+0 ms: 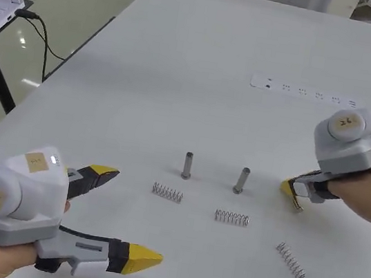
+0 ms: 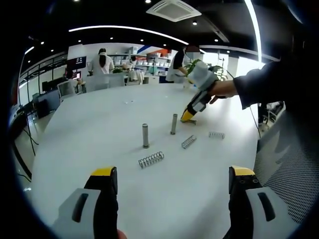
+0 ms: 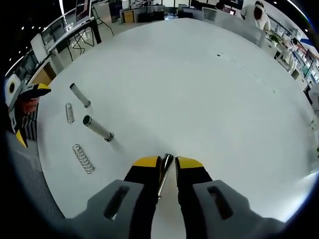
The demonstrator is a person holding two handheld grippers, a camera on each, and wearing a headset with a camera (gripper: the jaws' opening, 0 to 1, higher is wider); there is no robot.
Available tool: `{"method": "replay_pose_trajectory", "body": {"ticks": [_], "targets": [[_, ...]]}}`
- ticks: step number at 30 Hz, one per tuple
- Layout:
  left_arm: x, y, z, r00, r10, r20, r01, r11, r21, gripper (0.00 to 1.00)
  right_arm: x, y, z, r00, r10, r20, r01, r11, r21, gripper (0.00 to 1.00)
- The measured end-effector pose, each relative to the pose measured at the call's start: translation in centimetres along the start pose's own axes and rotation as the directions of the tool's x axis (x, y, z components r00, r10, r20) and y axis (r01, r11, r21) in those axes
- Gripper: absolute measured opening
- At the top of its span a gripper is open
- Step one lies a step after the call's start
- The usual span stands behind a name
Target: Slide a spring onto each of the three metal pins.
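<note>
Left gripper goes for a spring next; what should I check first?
1. Left gripper open: ok.
2. Springs loose on the table, none on a pin yet: ok.
3. Standing pins upright: ok.
4. Right gripper shut on third pin: ok.
5. Third pin standing on the table: cannot tell.
6. Path to nearest spring free: ok.
</note>
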State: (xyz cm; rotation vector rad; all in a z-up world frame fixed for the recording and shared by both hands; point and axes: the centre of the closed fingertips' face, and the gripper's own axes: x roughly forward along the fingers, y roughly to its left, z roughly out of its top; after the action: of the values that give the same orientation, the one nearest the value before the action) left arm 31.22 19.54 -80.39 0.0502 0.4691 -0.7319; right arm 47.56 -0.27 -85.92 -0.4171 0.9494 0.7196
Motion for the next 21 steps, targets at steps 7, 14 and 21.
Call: {"method": "replay_pose_trajectory", "body": {"ticks": [7,14,21], "targets": [[-0.03,0.25,-0.10,1.0000,0.002,0.006,-0.002,1.000,-0.009,0.91,0.23,-0.16,-0.01,0.9993,-0.016,-0.035,0.017,1.000,0.027,0.12],[0.14,0.45,-0.03,0.9999,0.003,0.013,-0.003,1.000,-0.015,0.90,0.15,0.17,-0.15,0.9881,-0.091,-0.124,0.088,0.996,-0.031,0.11],[-0.04,0.59,0.32,0.9998,0.008,0.019,-0.008,1.000,-0.010,0.90,0.13,-0.05,-0.14,0.9837,-0.118,-0.136,0.112,0.993,-0.045,0.10]]}}
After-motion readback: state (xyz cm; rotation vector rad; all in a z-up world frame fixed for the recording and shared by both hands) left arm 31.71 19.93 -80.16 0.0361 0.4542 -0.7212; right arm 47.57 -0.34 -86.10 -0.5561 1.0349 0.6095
